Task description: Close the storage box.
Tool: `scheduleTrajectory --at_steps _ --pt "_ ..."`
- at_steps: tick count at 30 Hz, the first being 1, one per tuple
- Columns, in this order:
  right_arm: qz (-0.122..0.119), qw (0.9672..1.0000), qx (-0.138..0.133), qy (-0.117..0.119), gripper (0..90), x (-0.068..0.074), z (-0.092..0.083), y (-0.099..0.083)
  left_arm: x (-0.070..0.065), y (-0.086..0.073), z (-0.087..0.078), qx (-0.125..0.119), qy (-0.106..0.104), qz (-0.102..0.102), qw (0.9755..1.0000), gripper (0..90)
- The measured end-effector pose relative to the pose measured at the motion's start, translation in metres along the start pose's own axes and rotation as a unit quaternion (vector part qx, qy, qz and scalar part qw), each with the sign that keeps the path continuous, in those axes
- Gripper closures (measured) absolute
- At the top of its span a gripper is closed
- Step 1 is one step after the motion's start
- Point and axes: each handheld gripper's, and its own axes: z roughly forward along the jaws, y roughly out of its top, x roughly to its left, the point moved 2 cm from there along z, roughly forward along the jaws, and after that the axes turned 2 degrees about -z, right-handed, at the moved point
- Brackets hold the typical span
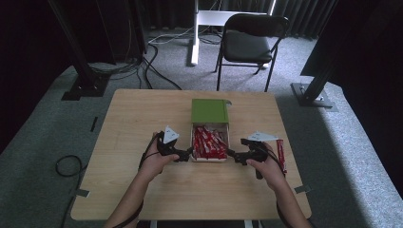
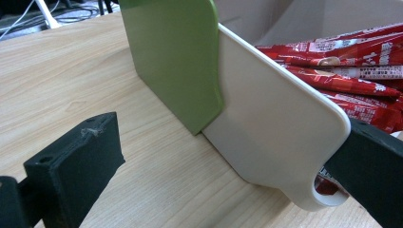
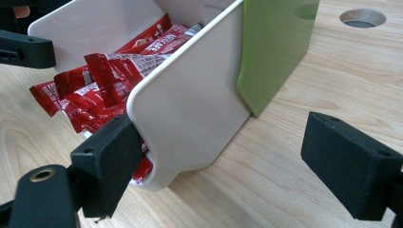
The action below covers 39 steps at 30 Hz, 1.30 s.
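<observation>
red sachets [image 3: 119,66] in box [image 3: 195,109] show white writing, unreadable.

The box [image 1: 210,142] sits at the table's [image 1: 142,190] centre, sachets [image 1: 209,144] inside it, its lid [image 1: 209,111] at 12 o'clock. At its 9 o'clock is the left gripper [image 1: 190,153], at 3 the right gripper [image 1: 231,153]. One loose sachet [image 1: 281,155] lies farther out at 3.

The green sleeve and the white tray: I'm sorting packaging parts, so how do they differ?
The green sleeve is closed over on top and hides its inside; the white tray is open-topped and shows red packets. The sleeve sits farther from the person, the tray nearer, between the two tools. Both rest on the wooden table, the tray partly slid out of the sleeve.
</observation>
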Motion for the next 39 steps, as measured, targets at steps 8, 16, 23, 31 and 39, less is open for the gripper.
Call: scheduleTrajectory --at_steps 8,16,23,31,39 --pt "0.002 1.0 -0.001 -0.003 13.0 -0.003 0.002 0.002 0.002 0.001 0.003 0.0 0.0 -0.004 1.0 0.9" --pt "0.006 1.0 -0.002 -0.007 13.0 -0.006 0.005 0.003 0.003 0.004 0.006 0.001 0.001 -0.004 1.0 0.9" --pt "0.005 0.9999 -0.004 -0.011 12.9 -0.009 0.007 0.007 0.007 0.006 0.008 -0.002 0.002 -0.012 0.9999 0.9" --pt "0.006 0.9999 -0.007 -0.014 12.9 -0.011 0.01 0.011 0.011 0.01 0.011 -0.003 0.009 -0.018 0.9998 0.9" --pt "0.004 0.9998 -0.006 -0.02 12.9 -0.013 0.012 0.014 0.013 0.013 0.015 0.0 0.009 -0.019 0.9998 0.8"
